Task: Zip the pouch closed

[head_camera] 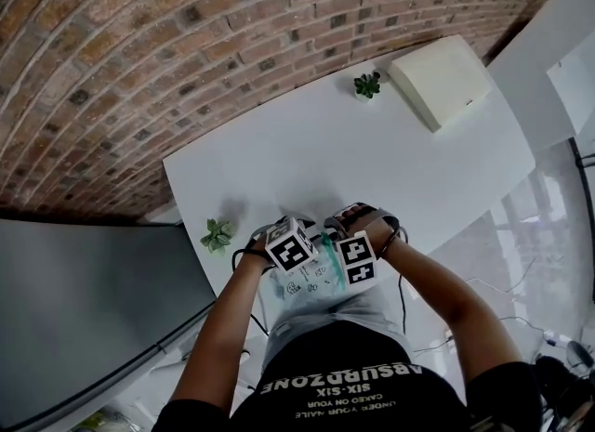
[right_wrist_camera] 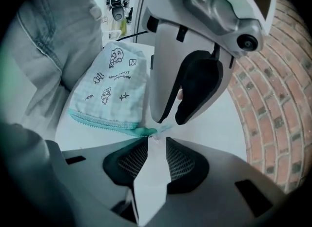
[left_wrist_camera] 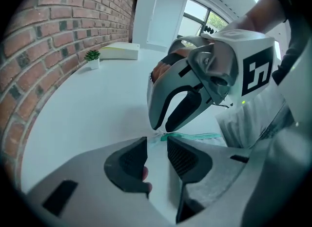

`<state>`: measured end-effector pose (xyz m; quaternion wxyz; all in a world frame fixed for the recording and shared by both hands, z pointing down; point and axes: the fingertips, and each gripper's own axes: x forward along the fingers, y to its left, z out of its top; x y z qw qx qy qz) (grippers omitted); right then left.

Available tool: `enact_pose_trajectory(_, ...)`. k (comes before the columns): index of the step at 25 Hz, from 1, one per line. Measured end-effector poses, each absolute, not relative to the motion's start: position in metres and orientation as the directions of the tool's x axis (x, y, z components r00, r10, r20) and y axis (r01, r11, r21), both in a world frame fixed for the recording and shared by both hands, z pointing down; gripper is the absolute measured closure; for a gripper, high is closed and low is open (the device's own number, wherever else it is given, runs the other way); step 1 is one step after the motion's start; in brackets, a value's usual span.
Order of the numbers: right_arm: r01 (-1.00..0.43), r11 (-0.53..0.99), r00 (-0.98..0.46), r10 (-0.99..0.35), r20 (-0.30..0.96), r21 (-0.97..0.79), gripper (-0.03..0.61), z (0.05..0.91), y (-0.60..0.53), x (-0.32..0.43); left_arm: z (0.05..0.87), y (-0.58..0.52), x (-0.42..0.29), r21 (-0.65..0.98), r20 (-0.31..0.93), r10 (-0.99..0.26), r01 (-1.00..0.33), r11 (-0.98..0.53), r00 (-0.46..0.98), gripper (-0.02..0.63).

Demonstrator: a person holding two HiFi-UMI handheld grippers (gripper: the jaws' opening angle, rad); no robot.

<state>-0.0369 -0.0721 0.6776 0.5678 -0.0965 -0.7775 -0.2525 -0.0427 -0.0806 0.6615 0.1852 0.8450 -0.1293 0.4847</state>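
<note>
A pale blue pouch (head_camera: 314, 280) printed with doodles lies at the white table's (head_camera: 372, 161) near edge. Its teal zipper (right_wrist_camera: 102, 122) looks closed along the stretch that shows. Both grippers meet tip to tip at the zipper's far end. My left gripper (left_wrist_camera: 157, 145) has its jaws a narrow gap apart, with the end of the zipper (left_wrist_camera: 195, 135) just beyond its tips. My right gripper (right_wrist_camera: 156, 145) also shows a narrow gap, and a small whitish pull sits at its tips. Each sees the other close ahead: the right gripper (left_wrist_camera: 161, 129) and the left gripper (right_wrist_camera: 167, 121). Marker cubes hide the tips in the head view.
A small potted plant (head_camera: 218, 234) stands just left of the grippers, another (head_camera: 367, 85) at the table's far side beside a cream box (head_camera: 439, 79). A brick wall (head_camera: 139, 58) runs along the far and left edges. The person's body presses against the near edge.
</note>
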Motion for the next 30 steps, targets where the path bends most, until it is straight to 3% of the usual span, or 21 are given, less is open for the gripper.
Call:
enact_pose_trajectory(13, 0.492, 0.829, -0.327, -0.110, 0.939, 0.268, 0.502, 0.686, -0.068, -0.039, 0.686, -0.074, -0.038, 0.205, 0.898, 0.078, -0.255, -0.945, 0.433, 0.491)
enact_pose_trajectory(16, 0.498, 0.825, -0.329, -0.107, 0.938, 0.268, 0.503, 0.687, -0.066, -0.039, 0.689, -0.077, -0.039, 0.174, 0.904, 0.046, -0.269, -0.947, 0.425, 0.550)
enact_pose_trajectory(20, 0.498, 0.828, -0.325, -0.096, 0.941, 0.257, 0.503, 0.688, -0.066, -0.038, 0.691, -0.074, -0.041, 0.171, 0.904, 0.041, -0.270, -0.948, 0.426, 0.580)
enact_pose_trajectory(30, 0.380, 0.903, -0.349, -0.060, 0.935, 0.200, 0.574, 0.686, -0.067, -0.032, 0.691, -0.081, -0.044, 0.247, 0.886, 0.002, -0.469, -0.848, 0.464, 0.591)
